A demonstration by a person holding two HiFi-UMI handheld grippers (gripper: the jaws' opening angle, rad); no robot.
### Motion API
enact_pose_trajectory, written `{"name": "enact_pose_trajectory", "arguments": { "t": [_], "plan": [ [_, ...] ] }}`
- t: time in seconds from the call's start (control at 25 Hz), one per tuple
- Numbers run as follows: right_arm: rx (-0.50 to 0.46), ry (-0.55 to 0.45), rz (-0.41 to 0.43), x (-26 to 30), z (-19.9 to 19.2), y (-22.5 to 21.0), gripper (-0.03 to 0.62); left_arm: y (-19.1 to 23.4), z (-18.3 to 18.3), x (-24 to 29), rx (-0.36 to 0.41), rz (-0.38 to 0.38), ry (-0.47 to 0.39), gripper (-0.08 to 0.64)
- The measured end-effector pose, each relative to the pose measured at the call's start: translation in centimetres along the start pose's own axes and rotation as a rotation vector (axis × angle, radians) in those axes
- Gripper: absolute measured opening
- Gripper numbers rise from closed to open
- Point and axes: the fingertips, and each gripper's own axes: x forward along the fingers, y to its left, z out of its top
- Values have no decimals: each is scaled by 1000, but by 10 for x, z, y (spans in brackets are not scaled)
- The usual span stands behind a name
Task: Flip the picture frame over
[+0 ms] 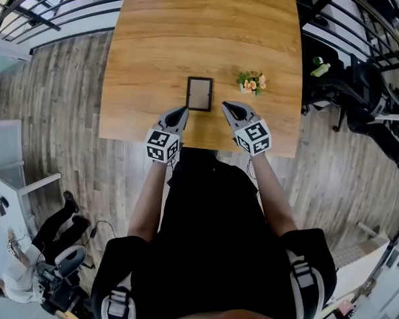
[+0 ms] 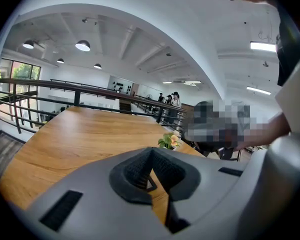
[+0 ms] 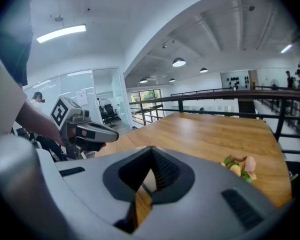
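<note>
The left tool (image 1: 183,109) has its jaws closed together with nothing gripped between them. The right tool (image 1: 225,105) is the same: jaws together, nothing held. Each tool carries its marker cube at the near end, and both point away from the person, angled slightly toward each other over the near edge of the bench (image 1: 206,32).

Between the 2 tips lies the picture frame (image 1: 200,94), flat on the bench, upright in the head view, with a dark border around a brownish middle. The left tool's tip is just beside the frame's near left corner. The right tool's tip is near the frame's near right corner, with a small strip of bench showing between them. Whether the left tip touches the frame cannot be told from above. In the left gripper view a thin dark angle shows in the gap under the jaws, probably that corner of the frame.

To the right of the frame, a little farther, is a small bunch of flowers (image 1: 251,82) with orange and pale blooms and green leaves, apart from both the frame and the right tool.

Beyond the bench a dark railing (image 1: 46,15) runs around a wooden floor (image 1: 60,92), and a dark chair (image 1: 359,92) stands at the right.
</note>
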Motion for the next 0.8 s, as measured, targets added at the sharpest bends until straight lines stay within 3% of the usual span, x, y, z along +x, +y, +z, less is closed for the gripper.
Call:
{"name": "enact_pose_trajectory", "arguments": {
  "t": [0.8],
  "plan": [
    [56,91,25,35,-27,-14,6,43,-47,44,-58,35,142,23]
  ]
}}
